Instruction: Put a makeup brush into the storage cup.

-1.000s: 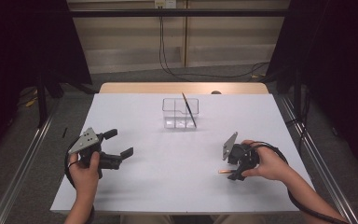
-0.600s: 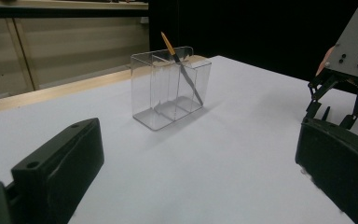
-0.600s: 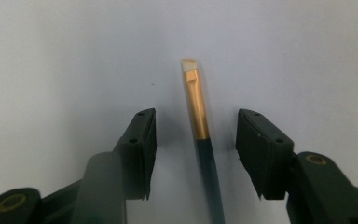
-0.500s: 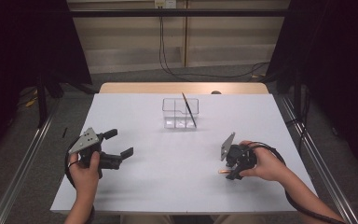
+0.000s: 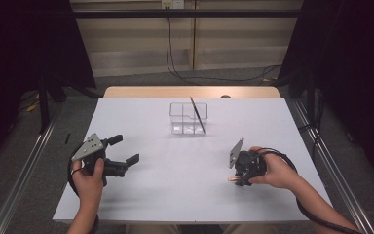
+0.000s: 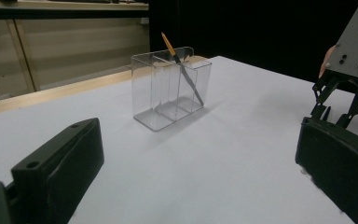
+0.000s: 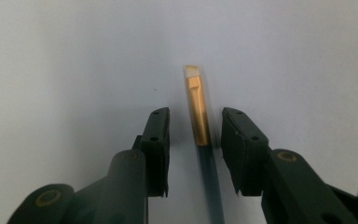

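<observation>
Between the jaws of the right claw (image 7: 193,140), which have just been closing without yet pinching, lies a flat brush with gold ferrule and dark handle (image 7: 198,116) on the white surface (image 7: 74,56), its long axis along the jaws.

A brush (image 7: 199,116) is showing a gold collar, whitish bristles and a dark handle against the plain white table (image 5: 185,195). The clear plastic holder (image 5: 188,118) is keeping a dark brush with an orange tip (image 6: 181,73). Both grippers are looking black, with grey plates.
</observation>
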{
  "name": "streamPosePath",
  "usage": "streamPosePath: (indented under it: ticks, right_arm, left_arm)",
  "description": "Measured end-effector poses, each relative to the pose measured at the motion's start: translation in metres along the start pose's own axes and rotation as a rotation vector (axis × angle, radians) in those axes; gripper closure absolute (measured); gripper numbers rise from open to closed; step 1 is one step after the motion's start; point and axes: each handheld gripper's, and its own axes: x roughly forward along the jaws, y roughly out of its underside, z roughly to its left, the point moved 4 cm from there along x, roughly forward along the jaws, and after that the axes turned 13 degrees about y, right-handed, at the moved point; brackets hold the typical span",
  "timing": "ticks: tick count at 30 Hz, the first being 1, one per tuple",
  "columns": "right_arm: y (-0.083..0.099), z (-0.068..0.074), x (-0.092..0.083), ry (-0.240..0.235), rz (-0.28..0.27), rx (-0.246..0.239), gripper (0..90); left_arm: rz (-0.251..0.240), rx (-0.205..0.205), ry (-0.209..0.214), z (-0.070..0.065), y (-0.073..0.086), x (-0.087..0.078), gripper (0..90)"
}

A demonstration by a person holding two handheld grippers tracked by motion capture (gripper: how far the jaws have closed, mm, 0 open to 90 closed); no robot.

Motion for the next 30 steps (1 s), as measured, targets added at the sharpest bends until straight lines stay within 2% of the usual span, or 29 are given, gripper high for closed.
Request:
streamPosePath:
  ticks: [4, 7, 17, 19, 27, 30]
  right_arm:
    - [0.0014, 0.0002, -0.0013, -0.003, 0.018, 0.004, 68.8]
    - [0.0029, -0.0005, -0.0014, -0.008, 0.022, -0.008, 69.3]
    - [0.0057, -0.002, -0.0017, -0.005, 0.044, 0.019, 72.0]
    - [0.0053, -0.0024, -0.0013, -0.005, 0.036, 0.004, 73.1]
    - [0.0057, -0.002, -0.0018, 0.005, 0.047, 0.021, 77.6]
    - [0.0053, -0.0027, -0.0012, 0.007, 0.04, 0.012, 79.5]
  left_arm:
    - [0.001, 0.002, 0.0, -0.0001, 0.0, 0.0001, 0.9]
    - [0.002, 0.003, -0.001, 0.0005, 0.0001, -0.0003, 1.0]
    - [0.001, 0.002, 0.001, 0.0, 0.0, 0.0004, 0.9]
    - [0.0, 0.002, 0.0, 0.0001, 0.0, 0.0002, 1.0]
    - [0.003, 0.002, -0.002, 0.0006, 0.0003, 0.0, 0.9]
    - [0.003, 0.003, -0.004, 0.0006, 0.0004, 0.0007, 1.2]
